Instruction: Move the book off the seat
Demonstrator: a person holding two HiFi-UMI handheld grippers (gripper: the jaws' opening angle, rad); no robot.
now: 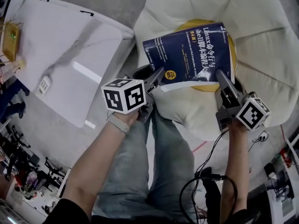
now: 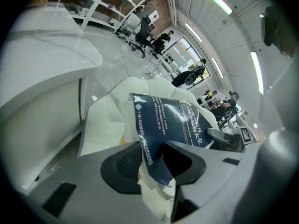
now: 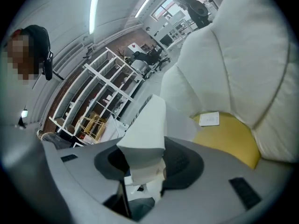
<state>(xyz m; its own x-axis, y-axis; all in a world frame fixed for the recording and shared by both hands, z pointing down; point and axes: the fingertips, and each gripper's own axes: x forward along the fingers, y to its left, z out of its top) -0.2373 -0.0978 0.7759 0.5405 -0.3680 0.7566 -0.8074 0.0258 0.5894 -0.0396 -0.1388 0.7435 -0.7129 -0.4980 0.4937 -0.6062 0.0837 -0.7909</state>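
Left gripper (image 2: 156, 160): jaws part-closed, pads clamped on the near left corner of the book (image 2: 173, 120), with cover and some loose pages between them. Right gripper (image 3: 145, 164): jaws closed to a similar gap on the white page block at the book's near right edge. Both grips sit at the very margin, as the head view confirms, where the left gripper (image 1: 159, 76) and right gripper (image 1: 219, 76) pinch the two near corners only. The book (image 1: 189, 52) is over the yellow cushion (image 1: 205, 87) of the white seat (image 1: 261, 55), cover up and tilted. The right gripper view shows bare cushion beneath it, so it appears raised at the near side; whether the far edge is clear cannot be told. Assessment: the lift is under way. To do it well, raise both grippers together and level, hold the clamp firm so the covers do not peel away from the pages, and carry the book sideways towards the table (image 1: 70, 45). Condition: a thick paperback with a dark blue cover and white and yellow lettering, sagging slightly between the grips, with its pages fanning at the left corner.
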